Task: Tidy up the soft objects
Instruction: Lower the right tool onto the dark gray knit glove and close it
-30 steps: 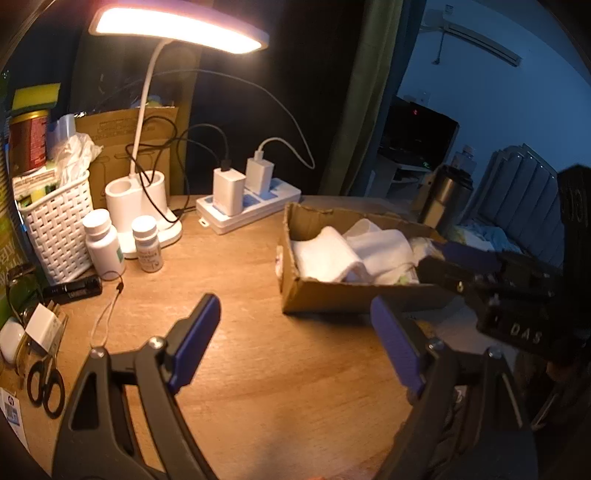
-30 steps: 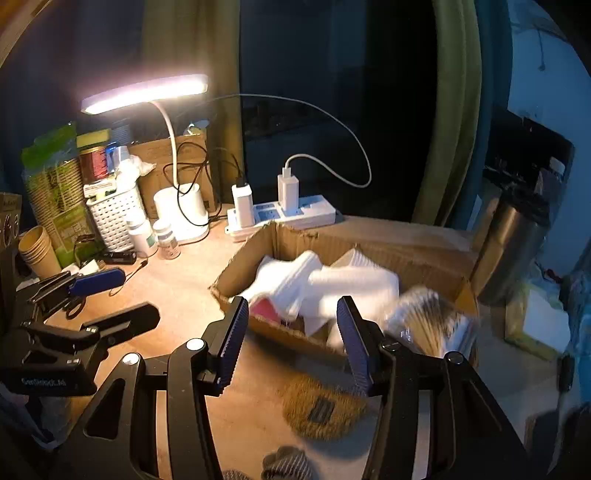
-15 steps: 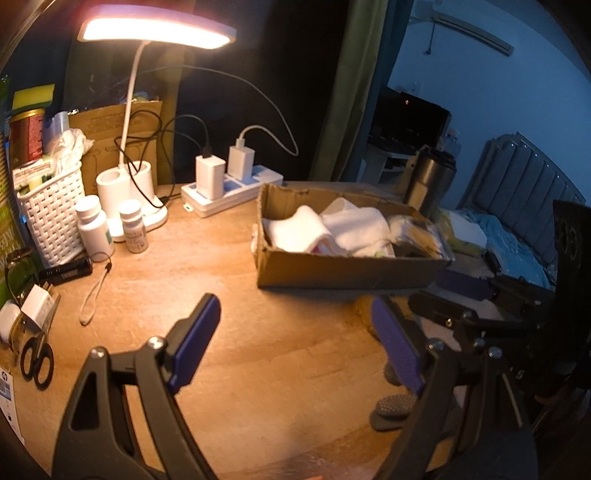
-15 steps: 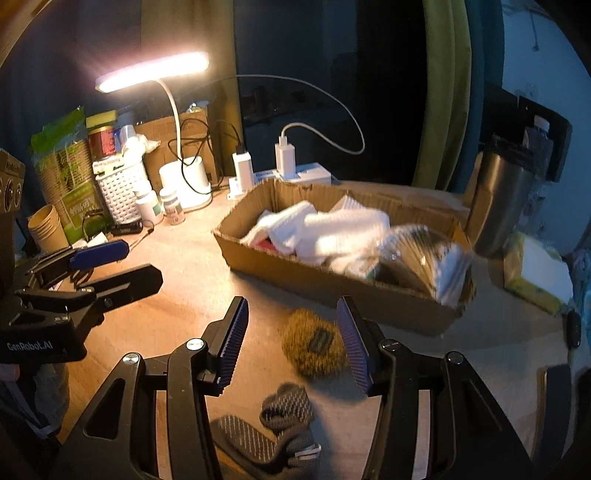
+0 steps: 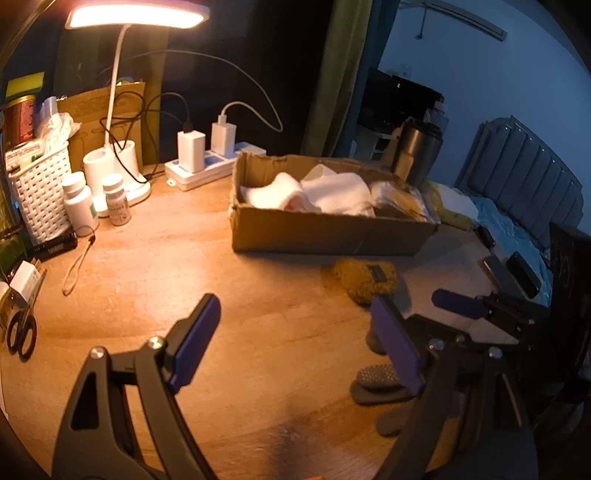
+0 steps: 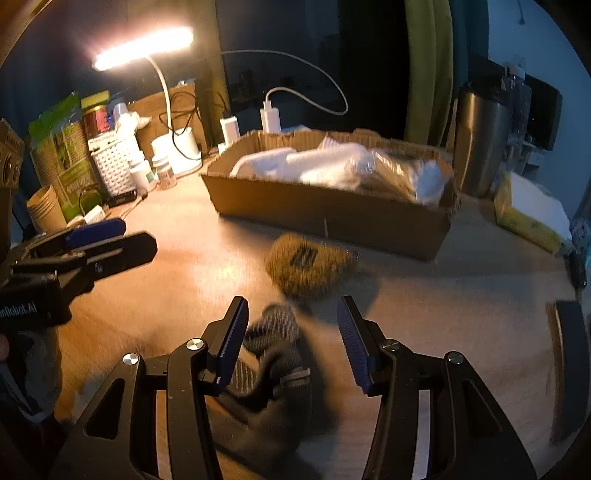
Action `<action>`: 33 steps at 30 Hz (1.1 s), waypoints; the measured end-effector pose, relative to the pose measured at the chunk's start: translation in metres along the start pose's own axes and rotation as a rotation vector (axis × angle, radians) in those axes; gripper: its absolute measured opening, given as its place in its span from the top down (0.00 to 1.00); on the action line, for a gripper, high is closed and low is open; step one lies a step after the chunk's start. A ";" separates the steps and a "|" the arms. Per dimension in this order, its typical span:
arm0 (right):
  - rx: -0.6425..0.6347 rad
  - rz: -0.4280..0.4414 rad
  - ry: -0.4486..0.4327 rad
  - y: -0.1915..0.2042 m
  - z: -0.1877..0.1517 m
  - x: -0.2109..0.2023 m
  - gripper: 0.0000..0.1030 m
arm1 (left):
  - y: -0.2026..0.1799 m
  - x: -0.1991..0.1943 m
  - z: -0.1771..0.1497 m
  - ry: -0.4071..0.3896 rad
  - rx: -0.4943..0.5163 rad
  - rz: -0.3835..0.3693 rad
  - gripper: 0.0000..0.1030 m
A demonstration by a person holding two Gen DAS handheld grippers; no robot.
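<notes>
A cardboard box [image 5: 325, 232] [image 6: 332, 218] on the wooden table holds white folded cloths [image 5: 332, 192] [image 6: 314, 166] and a clear-wrapped bundle [image 6: 402, 173]. In front of it lies a fuzzy olive-brown piece [image 5: 364, 278] [image 6: 306, 262]. Nearer lie dark grey socks with grip dots [image 5: 376, 384] [image 6: 273, 354]. My right gripper [image 6: 291, 343] hangs open just over the socks, its pads apart from them. My left gripper [image 5: 295, 343] is open over bare table, left of the socks, nothing between its fingers. Each gripper shows in the other's view.
At the back left stand a lit desk lamp [image 5: 136, 18], a power strip with chargers [image 5: 210, 162], two pill bottles [image 5: 79, 199] and a white basket [image 5: 40, 188]. Scissors [image 5: 22, 332] lie at the left edge. A steel tumbler [image 6: 480, 144] and tissue pack [image 6: 532, 210] stand right of the box.
Both grippers have drawn back from the box and lowered toward the near table. The olive piece and grey socks have come into view, the socks now under my right gripper.
</notes>
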State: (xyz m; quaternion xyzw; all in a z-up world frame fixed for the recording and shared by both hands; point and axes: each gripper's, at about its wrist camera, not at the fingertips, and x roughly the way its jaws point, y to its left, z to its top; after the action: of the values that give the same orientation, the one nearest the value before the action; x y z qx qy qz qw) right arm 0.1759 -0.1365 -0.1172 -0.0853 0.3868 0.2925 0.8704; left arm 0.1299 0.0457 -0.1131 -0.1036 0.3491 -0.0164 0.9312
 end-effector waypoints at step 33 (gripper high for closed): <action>0.062 0.023 0.006 -0.057 -0.040 -0.007 0.49 | -0.059 0.032 -0.006 0.086 0.102 0.034 0.18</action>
State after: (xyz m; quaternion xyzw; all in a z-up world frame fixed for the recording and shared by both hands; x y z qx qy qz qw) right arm 0.1805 -0.2009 -0.1441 -0.0549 0.3993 0.2903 0.8679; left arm 0.1520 -0.0164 -0.1261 -0.0491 0.3894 -0.0228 0.9195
